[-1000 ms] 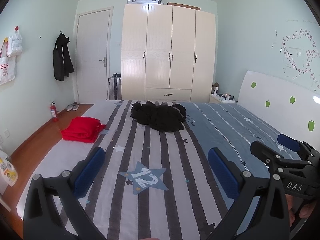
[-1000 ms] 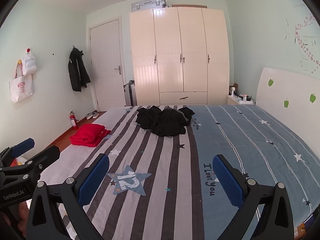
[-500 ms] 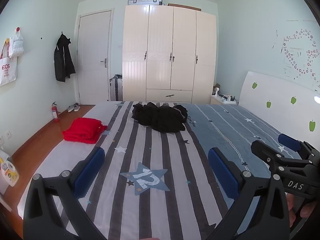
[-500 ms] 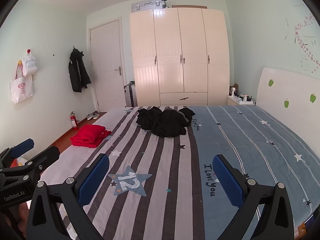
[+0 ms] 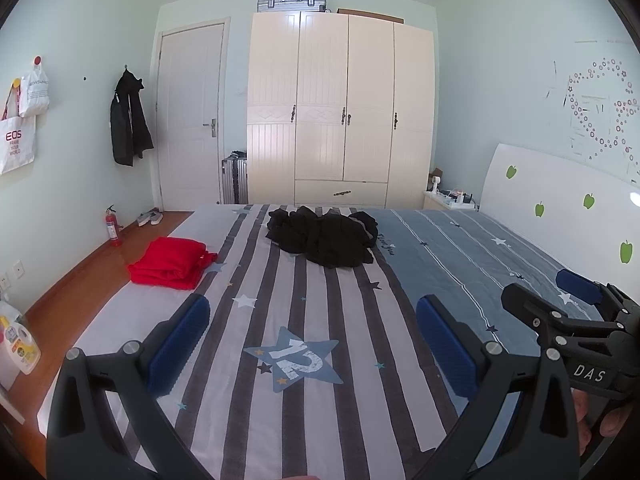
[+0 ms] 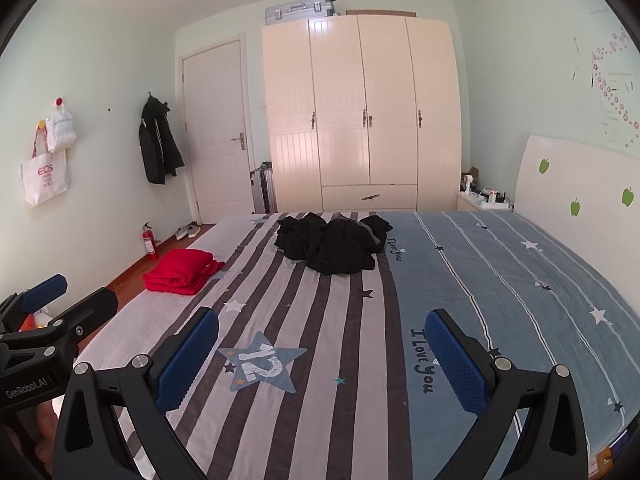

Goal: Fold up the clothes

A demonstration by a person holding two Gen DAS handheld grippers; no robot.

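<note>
Black gripper frames, silver screws, blue ribbed fingers (image 5: 180, 344), seemingly rubber.

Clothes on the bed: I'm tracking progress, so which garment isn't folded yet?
The black garment, a crumpled heap mid-bed. The red garment at the bed's edge is already folded flat.

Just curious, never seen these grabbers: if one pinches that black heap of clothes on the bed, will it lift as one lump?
Probably not. The black clothes heap lies crumpled in soft folds, so it would likely sag and trail. It looks light, and a single pinch may lift only one layer.
</note>
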